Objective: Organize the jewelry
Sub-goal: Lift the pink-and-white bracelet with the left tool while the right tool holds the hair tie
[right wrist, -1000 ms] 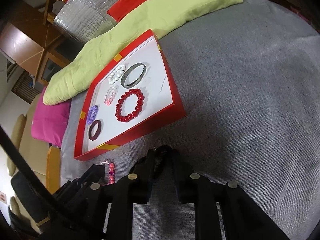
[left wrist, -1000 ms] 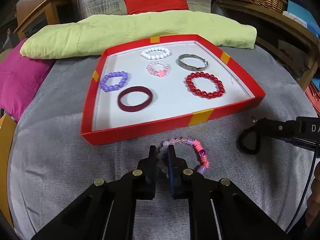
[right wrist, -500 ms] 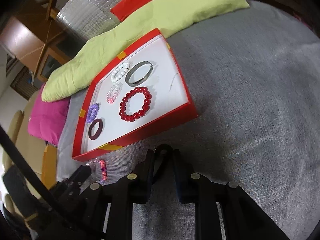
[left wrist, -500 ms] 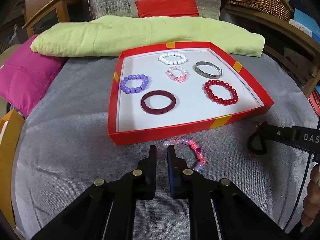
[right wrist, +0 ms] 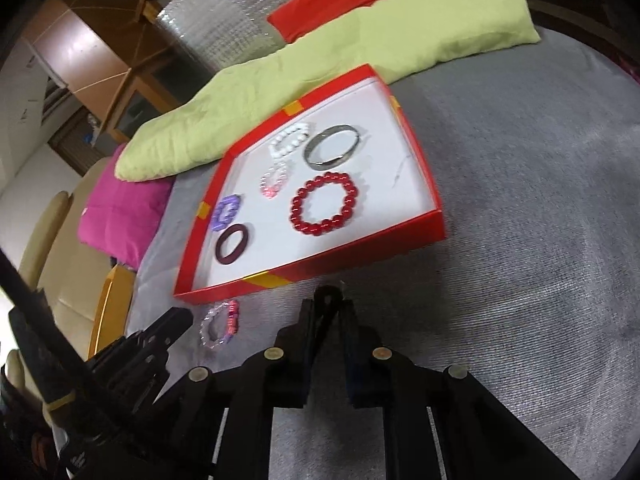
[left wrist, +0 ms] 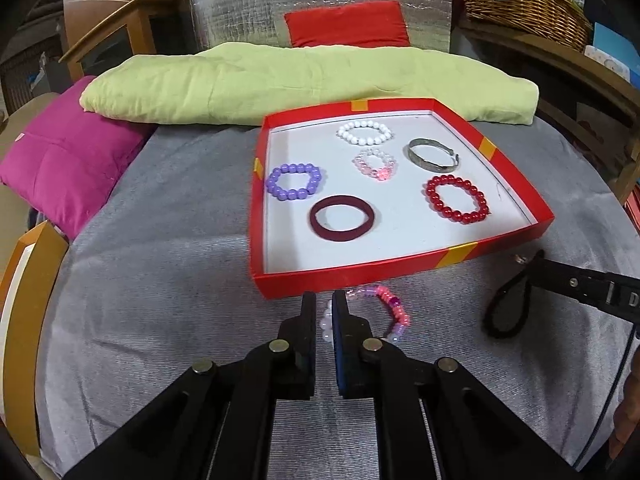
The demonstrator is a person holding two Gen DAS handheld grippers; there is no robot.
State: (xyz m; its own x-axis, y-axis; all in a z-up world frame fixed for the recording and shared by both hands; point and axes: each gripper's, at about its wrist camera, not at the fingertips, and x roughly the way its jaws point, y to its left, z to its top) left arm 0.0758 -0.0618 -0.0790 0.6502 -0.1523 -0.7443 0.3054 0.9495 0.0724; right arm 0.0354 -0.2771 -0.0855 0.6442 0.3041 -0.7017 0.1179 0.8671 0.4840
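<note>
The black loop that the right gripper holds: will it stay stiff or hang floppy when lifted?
Probably floppy: the black loop sags below the right gripper, whose jaws are closing on it. Its matte look suggests fabric, likely light and not slippery.

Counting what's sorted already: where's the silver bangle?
In the left wrist view, the silver bangle lies in the red tray, far right, between white beads and red beads.

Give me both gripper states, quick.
Left gripper: shut on the pink bead bracelet.
Right gripper: jaws closing on the black band.
</note>
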